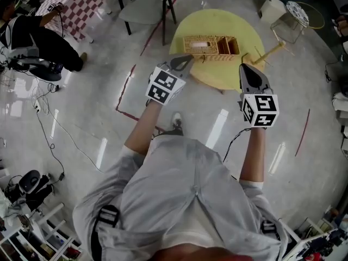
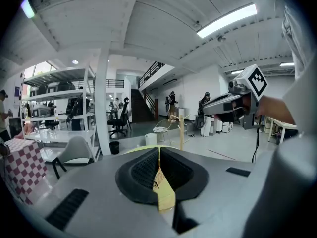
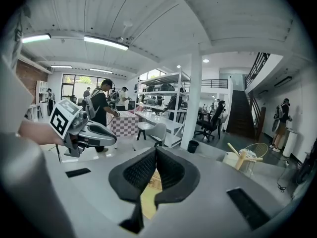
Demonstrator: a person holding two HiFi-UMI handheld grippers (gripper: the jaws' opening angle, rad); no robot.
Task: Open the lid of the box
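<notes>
Biggest thing here is the round yellow table (image 1: 217,20), seen from the head view. The woven box (image 1: 211,45) sits about mid-table, a bit toward the left edge, long side facing the person. Can't really tell from up here whether its lid is up or down.

Both tongs are clenched with nothing in them. The left gripper (image 1: 186,60) hangs over the table's near-left edge with its tip just beside the box's near-left corner. Whether it actually touches the box, I can't say. In its own view (image 2: 159,152) the pads are pressed together, with only a sliver of yellow tabletop showing below them.

The right gripper (image 1: 244,68) is over the near-right edge, clearly apart from the box and off to its right. Its own view (image 3: 156,155) shows the pads meeting at the tip.

Smallest bit is a wooden peg stand (image 1: 270,51) at the table's right edge, beyond the right gripper.
</notes>
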